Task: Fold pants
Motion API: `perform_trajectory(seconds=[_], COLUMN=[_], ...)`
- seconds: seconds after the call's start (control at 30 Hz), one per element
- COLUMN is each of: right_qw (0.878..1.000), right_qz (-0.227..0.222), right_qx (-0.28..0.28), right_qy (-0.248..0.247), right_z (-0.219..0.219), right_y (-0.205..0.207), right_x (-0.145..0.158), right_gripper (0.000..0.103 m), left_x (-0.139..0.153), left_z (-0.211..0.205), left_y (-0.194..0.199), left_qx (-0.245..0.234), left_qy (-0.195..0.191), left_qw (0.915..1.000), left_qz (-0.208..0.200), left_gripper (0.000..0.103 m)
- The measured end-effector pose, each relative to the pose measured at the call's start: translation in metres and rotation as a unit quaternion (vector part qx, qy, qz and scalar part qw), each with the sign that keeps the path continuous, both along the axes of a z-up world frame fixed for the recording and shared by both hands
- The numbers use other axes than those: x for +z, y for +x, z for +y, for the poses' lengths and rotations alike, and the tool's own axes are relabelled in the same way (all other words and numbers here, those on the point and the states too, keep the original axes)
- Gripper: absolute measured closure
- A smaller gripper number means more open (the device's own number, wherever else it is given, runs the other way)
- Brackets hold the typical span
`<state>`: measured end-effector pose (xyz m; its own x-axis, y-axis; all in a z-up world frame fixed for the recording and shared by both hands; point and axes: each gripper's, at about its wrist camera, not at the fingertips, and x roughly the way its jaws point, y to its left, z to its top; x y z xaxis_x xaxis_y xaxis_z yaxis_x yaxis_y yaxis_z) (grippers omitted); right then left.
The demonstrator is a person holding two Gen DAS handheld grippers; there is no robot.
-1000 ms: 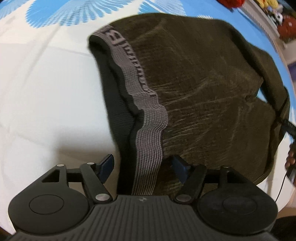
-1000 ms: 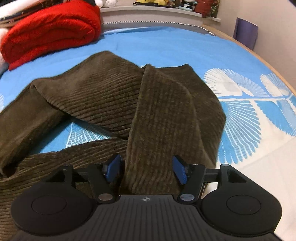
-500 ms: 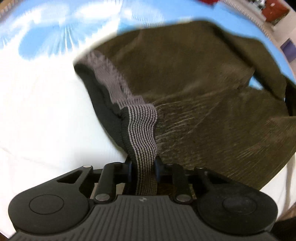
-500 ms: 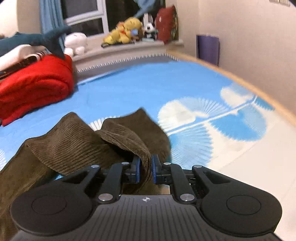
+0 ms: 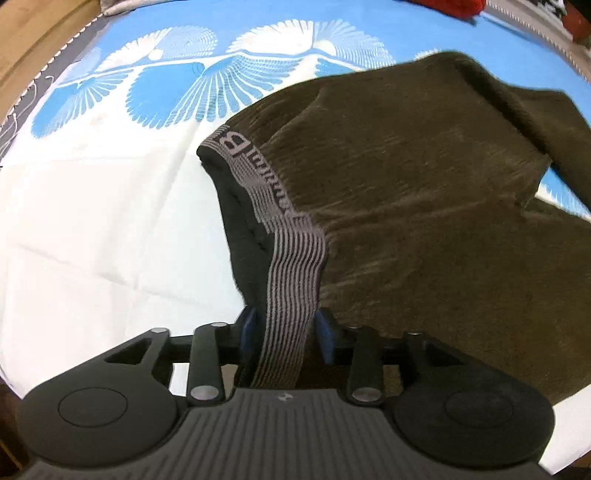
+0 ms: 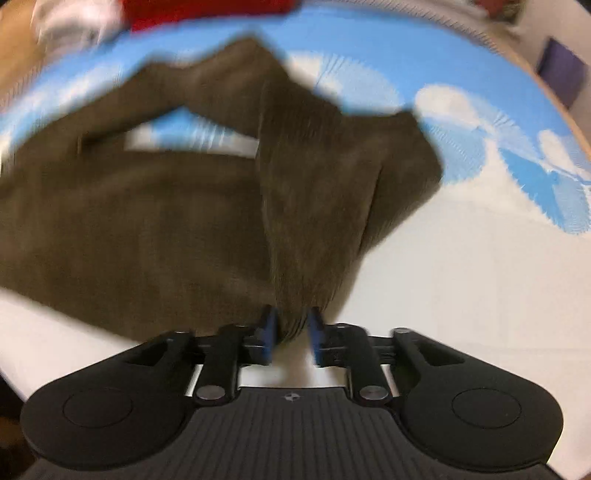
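Note:
Dark brown corduroy pants [image 5: 424, 206] lie on the bed. Their grey striped waistband [image 5: 291, 266] runs down between the fingers of my left gripper [image 5: 284, 330]. The jaws stand a little apart with the band between them. In the right wrist view, which is blurred, the pants [image 6: 166, 221] spread over the bed and a bunched fold of a leg [image 6: 295, 295] sits between the fingers of my right gripper [image 6: 290, 336], which stand slightly apart.
The bedsheet [image 5: 92, 229] is white with blue fan patterns [image 5: 177, 88]. A red blanket [image 6: 207, 11] lies at the far end. A wooden bed edge [image 5: 33, 33] runs at the far left. A purple object [image 6: 561, 70] stands by the wall.
Both grippers, shut on the fabric half a second ago, have opened a little. The right gripper swung down over the pants; the pants look flatter on the bed.

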<state>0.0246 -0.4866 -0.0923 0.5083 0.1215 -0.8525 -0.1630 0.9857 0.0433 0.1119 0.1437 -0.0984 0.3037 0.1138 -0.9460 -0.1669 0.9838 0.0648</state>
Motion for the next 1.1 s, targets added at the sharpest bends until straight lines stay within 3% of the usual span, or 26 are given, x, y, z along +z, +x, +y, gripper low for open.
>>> perform_trajectory(seconds=[0.1, 0.23, 0.43, 0.67, 0.77, 0.83, 0.87, 0.9, 0.97, 1.0, 1.1], right_qw=[0.996, 0.994, 0.997, 0.994, 0.989, 0.991, 0.992, 0.990, 0.977, 0.965, 0.908], right_qz=[-0.070, -0.098, -0.075, -0.041, -0.037, -0.053, -0.063, -0.081, -0.134, -0.158, -0.190], right_qx=[-0.053, -0.058, -0.016, 0.014, -0.003, -0.036, -0.054, -0.081, -0.156, -0.207, -0.372], right_qy=[0.028, 0.009, -0.027, -0.103, -0.141, -0.114, -0.098, -0.085, -0.057, -0.038, 0.017], right_z=[-0.013, 0.002, 0.045, 0.093, 0.092, 0.075, 0.066, 0.053, 0.018, -0.004, -0.080], right_y=[0.012, 0.039, 0.089, 0.134, 0.138, 0.135, 0.133, 0.128, 0.110, 0.097, 0.044], right_x=[0.016, 0.012, -0.015, -0.053, -0.057, -0.046, -0.039, -0.028, -0.001, 0.012, 0.035], right_gripper=[0.056, 0.055, 0.047, 0.044, 0.055, 0.077, 0.094, 0.095, 0.096, 0.096, 0.096], left_x=[-0.008, -0.013, -0.026, -0.036, -0.043, -0.047, -0.048, -0.049, -0.049, -0.048, -0.047], left_z=[0.000, -0.003, -0.004, 0.003, 0.003, -0.001, -0.004, -0.007, -0.014, -0.016, -0.022], left_y=[0.007, 0.011, 0.021, 0.025, 0.025, 0.024, 0.023, 0.022, 0.019, 0.017, 0.010], left_qx=[0.019, 0.016, -0.002, -0.006, -0.013, -0.025, -0.031, -0.036, -0.045, -0.049, -0.053], left_qy=[-0.023, -0.019, -0.022, -0.021, -0.018, -0.014, -0.012, -0.008, 0.001, 0.003, 0.008], left_qw=[0.9995, 0.9995, 0.9988, 0.9980, 0.9970, 0.9962, 0.9958, 0.9955, 0.9952, 0.9951, 0.9948], left_qz=[0.009, 0.019, 0.043, 0.060, 0.074, 0.083, 0.085, 0.087, 0.087, 0.086, 0.086], left_gripper=[0.046, 0.035, 0.025, 0.025, 0.025, 0.025, 0.025, 0.025, 0.025, 0.025, 0.025])
